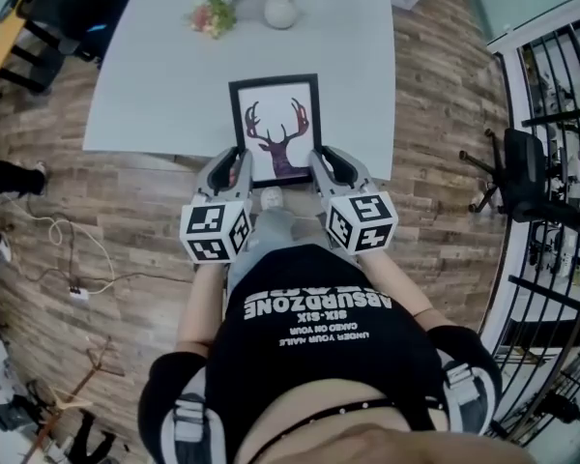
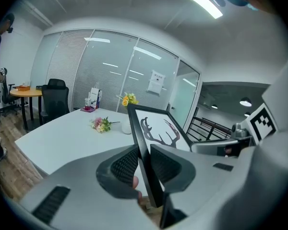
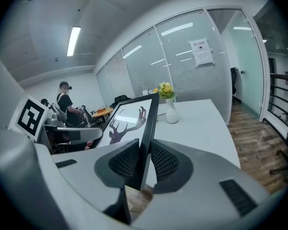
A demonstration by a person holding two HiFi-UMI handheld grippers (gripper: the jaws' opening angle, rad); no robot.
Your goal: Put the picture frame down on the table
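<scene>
A black picture frame [image 1: 278,127] with a deer-head print is held over the near edge of the white table [image 1: 155,85]. My left gripper [image 1: 240,169] is shut on the frame's lower left edge, and my right gripper [image 1: 318,166] is shut on its lower right edge. In the left gripper view the frame [image 2: 156,133] stands edge-on between the ribbed pads [image 2: 127,164] of the left gripper [image 2: 143,166]. The right gripper view shows the frame [image 3: 134,119] clamped the same way by the right gripper [image 3: 143,162]. Whether the frame touches the table cannot be told.
A white vase [image 1: 279,6] with flowers and a small loose bouquet [image 1: 211,15] sit at the table's far side. Black chairs [image 1: 53,13] stand at far left, another chair [image 1: 522,177] and a black railing [image 1: 561,211] at right. Cables [image 1: 72,259] lie on the wooden floor.
</scene>
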